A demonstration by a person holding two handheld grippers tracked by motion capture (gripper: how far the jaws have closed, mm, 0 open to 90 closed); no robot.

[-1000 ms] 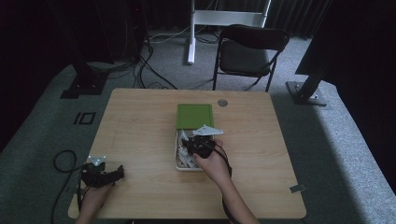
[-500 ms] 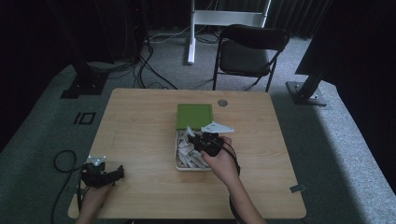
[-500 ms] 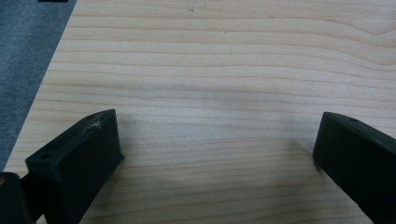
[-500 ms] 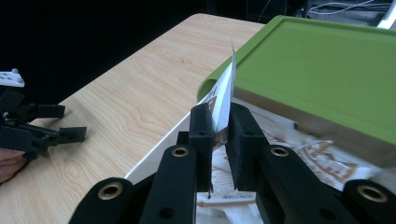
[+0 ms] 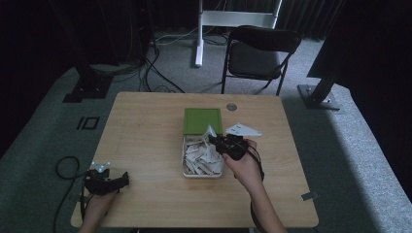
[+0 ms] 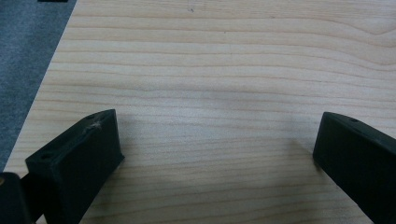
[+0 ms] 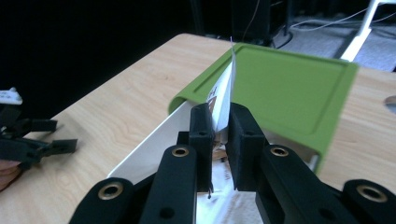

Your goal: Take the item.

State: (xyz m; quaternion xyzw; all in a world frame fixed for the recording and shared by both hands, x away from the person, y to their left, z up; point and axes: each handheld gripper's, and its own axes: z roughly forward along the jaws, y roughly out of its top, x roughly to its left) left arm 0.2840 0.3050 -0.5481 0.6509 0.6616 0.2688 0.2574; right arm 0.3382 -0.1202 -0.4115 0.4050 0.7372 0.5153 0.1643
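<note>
A white box (image 5: 185, 171) of several white paper packets (image 5: 199, 159) sits mid-table, and its green lid (image 5: 202, 120) lies flat just behind it. My right gripper (image 5: 215, 140) hovers over the box's far right corner, shut on one white packet (image 5: 210, 131) that stands upright between its jaws. In the right gripper view the packet (image 7: 228, 88) rises from the right gripper (image 7: 219, 116), with the green lid (image 7: 289, 88) behind and the box wall (image 7: 149, 149) below. My left gripper (image 5: 121, 180) rests at the table's front left, open. The left gripper (image 6: 218, 126) has bare wood between its jaws.
A round cable hole (image 5: 231, 106) sits in the table behind the lid. A black folding chair (image 5: 260, 48) stands past the far edge. A cable (image 5: 63, 167) loops on the floor at the left. The table (image 5: 145, 131) is bare wood left of the box.
My right gripper has drifted right over the box and now holds a packet raised above the others. The left gripper has stayed put.
</note>
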